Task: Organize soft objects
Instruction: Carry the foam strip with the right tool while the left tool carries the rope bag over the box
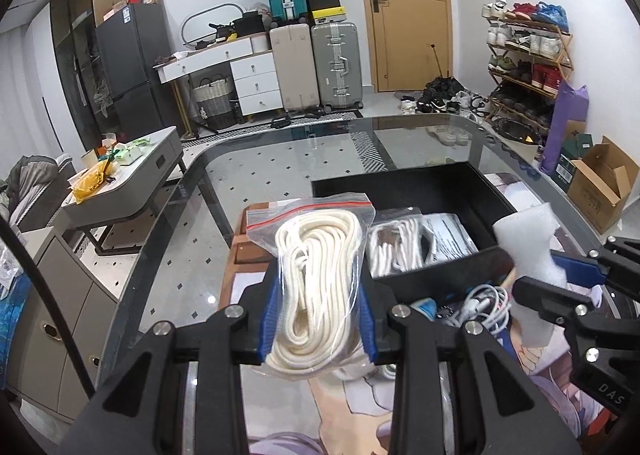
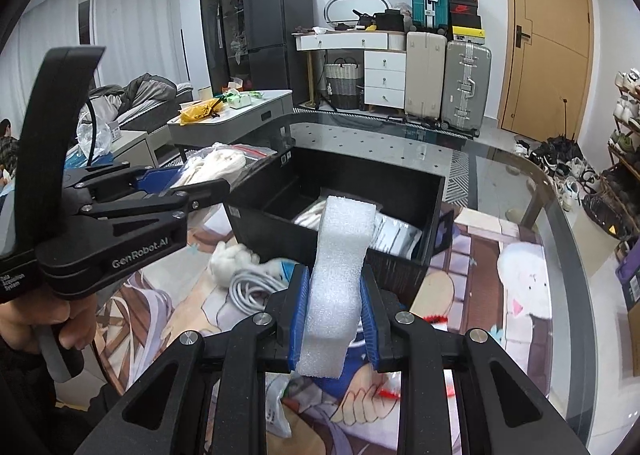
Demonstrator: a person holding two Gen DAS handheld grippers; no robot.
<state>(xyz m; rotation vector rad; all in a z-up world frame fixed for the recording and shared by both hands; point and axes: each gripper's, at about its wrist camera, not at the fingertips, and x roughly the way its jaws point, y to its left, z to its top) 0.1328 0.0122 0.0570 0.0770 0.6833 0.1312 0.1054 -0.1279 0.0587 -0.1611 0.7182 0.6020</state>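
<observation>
The left gripper (image 1: pixel 320 319) is clenched on a clear zip bag of white rope (image 1: pixel 320 279); the bag stands up between the blue pads (image 1: pixel 270 319) and is lifted above the glass tabletop (image 1: pixel 192 247). To the right of it, on the tabletop, sits an open black box (image 1: pixel 432 191), and inside the box lie another bag of white rope (image 1: pixel 394 245) and a grey packet (image 1: pixel 450 237). In front of the box, on a printed mat (image 2: pixel 472 255), there is a white cable (image 2: pixel 254 283) and a small white fluffy thing (image 2: pixel 230 257). Further right, the right gripper (image 2: pixel 334 319) is grasping a white foam block (image 2: pixel 340 275), held upright just before the near wall of the box. Behind the tabletop the room shows a low grey table (image 1: pixel 132 179), a white drawer unit (image 1: pixel 256 83), suitcases (image 1: pixel 336 67), a wooden door (image 1: pixel 408 11) and a shoe rack (image 1: pixel 528 59).
</observation>
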